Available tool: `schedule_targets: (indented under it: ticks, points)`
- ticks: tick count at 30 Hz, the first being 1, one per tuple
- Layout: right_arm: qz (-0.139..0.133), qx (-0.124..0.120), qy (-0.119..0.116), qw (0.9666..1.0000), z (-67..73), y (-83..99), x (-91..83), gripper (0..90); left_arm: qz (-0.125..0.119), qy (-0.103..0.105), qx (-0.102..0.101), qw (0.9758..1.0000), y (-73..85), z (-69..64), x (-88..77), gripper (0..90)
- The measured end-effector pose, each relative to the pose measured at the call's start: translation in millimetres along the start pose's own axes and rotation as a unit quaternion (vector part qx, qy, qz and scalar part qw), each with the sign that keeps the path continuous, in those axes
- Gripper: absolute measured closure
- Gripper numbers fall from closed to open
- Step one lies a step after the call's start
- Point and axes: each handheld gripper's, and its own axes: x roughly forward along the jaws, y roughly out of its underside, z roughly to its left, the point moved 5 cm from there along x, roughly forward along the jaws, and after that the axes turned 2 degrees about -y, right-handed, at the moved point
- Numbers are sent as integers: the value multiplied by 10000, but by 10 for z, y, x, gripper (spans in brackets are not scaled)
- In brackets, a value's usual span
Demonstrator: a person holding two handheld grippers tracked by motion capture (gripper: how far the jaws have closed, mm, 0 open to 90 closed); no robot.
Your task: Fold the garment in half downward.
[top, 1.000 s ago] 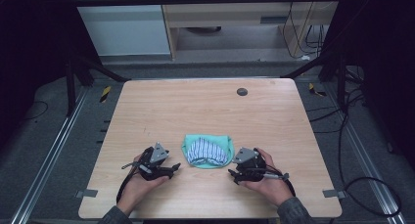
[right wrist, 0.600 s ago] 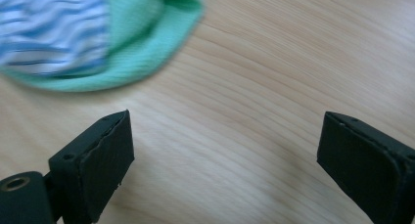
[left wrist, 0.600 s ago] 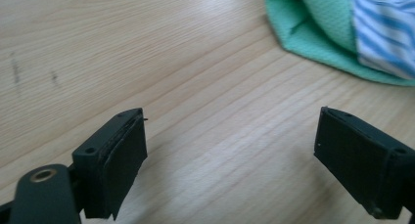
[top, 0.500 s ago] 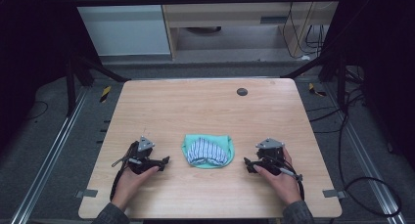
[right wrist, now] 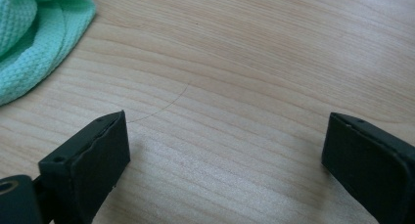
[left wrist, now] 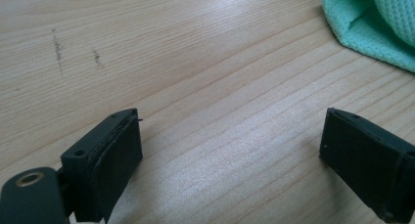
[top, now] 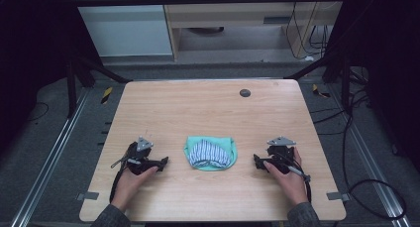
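A folded mint-green cloth [top: 210, 152] with a striped blue-and-white piece on top lies on the wooden table [top: 208, 108] near its front edge. My left gripper [top: 162, 162] rests on the table to the left of the cloth, open, with bare wood between its jaws [left wrist: 230, 150]. The cloth's green edge [left wrist: 372, 23] shows at the top right of the left gripper view. My right gripper [top: 257, 160] sits to the right of the cloth, open and holding nothing [right wrist: 225, 145]. The cloth's knit corner [right wrist: 34, 43] shows at the upper left of the right gripper view.
A small dark round disc [top: 244, 92] sits in the tabletop near the far edge. Black frame posts and cables stand around the table. Metal rails run along the floor on both sides.
Both grippers have moved outward, away from the cloth: the left one to the left, the right one to the right. The cloth stays where it was.
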Motion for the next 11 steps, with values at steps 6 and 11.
schedule_targets:
  ticks: [6, 11]
  points:
    - [84, 161, 40, 9998, -29, 2, 21, 3, 6, -5, -19, 10000, 0, 2, 5, 65]
    - [82, 211, 82, 9997, -26, 4, 20, 2, 29, -1, -18, 10000, 0, 7, 7, 58]
